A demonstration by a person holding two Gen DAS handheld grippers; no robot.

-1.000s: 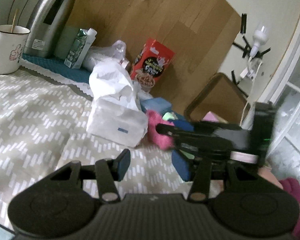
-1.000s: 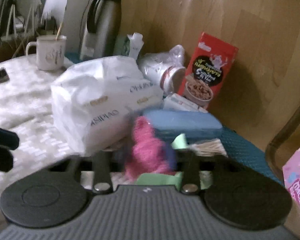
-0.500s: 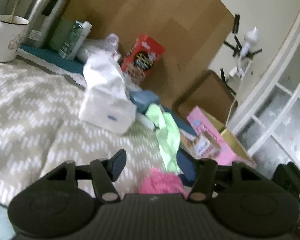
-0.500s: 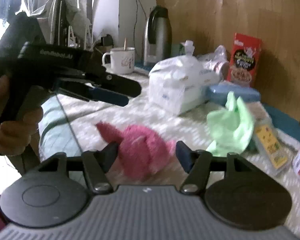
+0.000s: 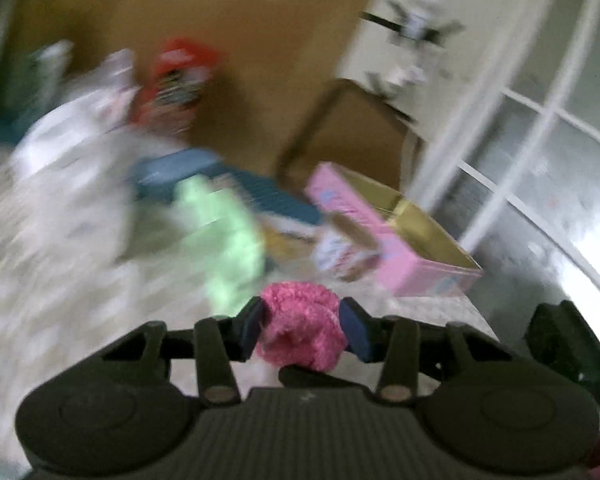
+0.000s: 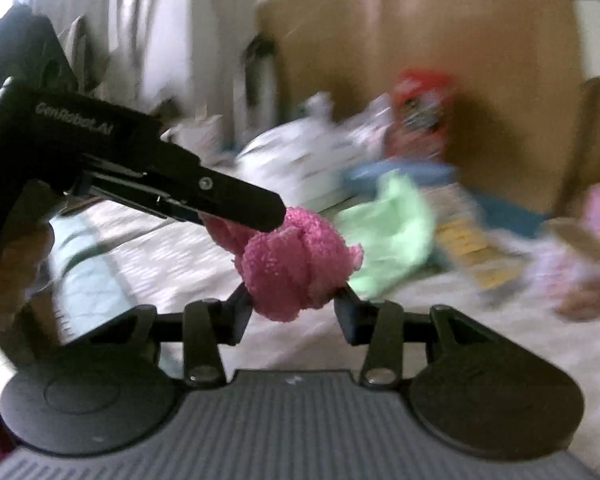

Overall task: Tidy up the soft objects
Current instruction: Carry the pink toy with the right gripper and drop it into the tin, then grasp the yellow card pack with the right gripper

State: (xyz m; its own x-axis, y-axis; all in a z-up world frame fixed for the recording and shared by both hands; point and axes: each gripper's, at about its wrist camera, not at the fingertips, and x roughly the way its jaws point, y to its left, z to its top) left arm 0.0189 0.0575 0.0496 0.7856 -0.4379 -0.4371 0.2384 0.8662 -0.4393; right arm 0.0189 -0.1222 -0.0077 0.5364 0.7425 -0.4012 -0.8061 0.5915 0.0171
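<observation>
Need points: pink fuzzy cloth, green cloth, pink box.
pink fuzzy cloth (image 6: 296, 268), right wrist view, middle of the bundle.
green cloth (image 6: 392, 232), right wrist view, centre of the fabric.
pink box (image 5: 384, 240), left wrist view, its near side wall.

Fuzzy pink bundle (image 6: 296, 264) bunched between both tongs; crumpled green cloth (image 6: 392, 232) on tablecloth.

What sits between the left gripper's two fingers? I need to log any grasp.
The fuzzy pink sock fills the gap of the left gripper, whose jaws are closing on it. The left wrist view shows this; the right gripper is closing on it too.
</observation>
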